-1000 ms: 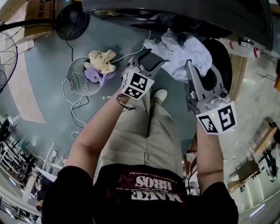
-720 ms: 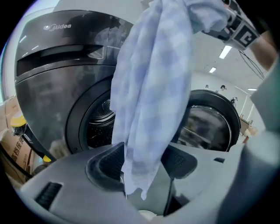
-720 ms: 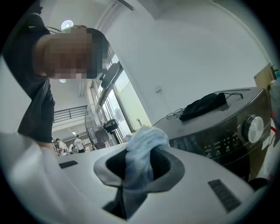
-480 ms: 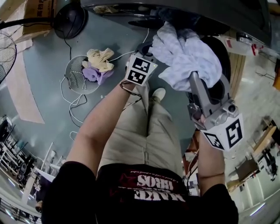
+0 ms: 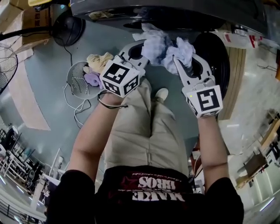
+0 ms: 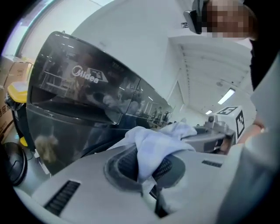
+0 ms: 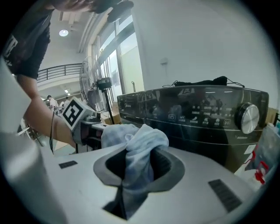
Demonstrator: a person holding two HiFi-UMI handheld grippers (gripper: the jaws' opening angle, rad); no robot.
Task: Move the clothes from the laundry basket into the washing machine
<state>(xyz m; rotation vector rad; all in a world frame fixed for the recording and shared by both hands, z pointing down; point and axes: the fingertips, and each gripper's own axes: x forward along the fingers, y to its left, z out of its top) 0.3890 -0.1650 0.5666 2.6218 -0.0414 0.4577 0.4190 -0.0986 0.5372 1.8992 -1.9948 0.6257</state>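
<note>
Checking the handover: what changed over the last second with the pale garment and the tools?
The left tool has just closed its jaws on the pale garment; both tools drew closer, bunching it by the washing machine. Unchanged: the right tool holding it, clothes in the laundry basket.

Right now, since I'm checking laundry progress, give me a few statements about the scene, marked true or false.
Both the left gripper and right gripper grip the pale blue garment. True; the left jaws have just been closing on it.
The laundry basket stands left of both grippers. True.
The laundry basket is empty. False: beige clothes and purple clothes lie in it.
The garment is already loaded. False: both grippers hold it before the washing machine.
</note>
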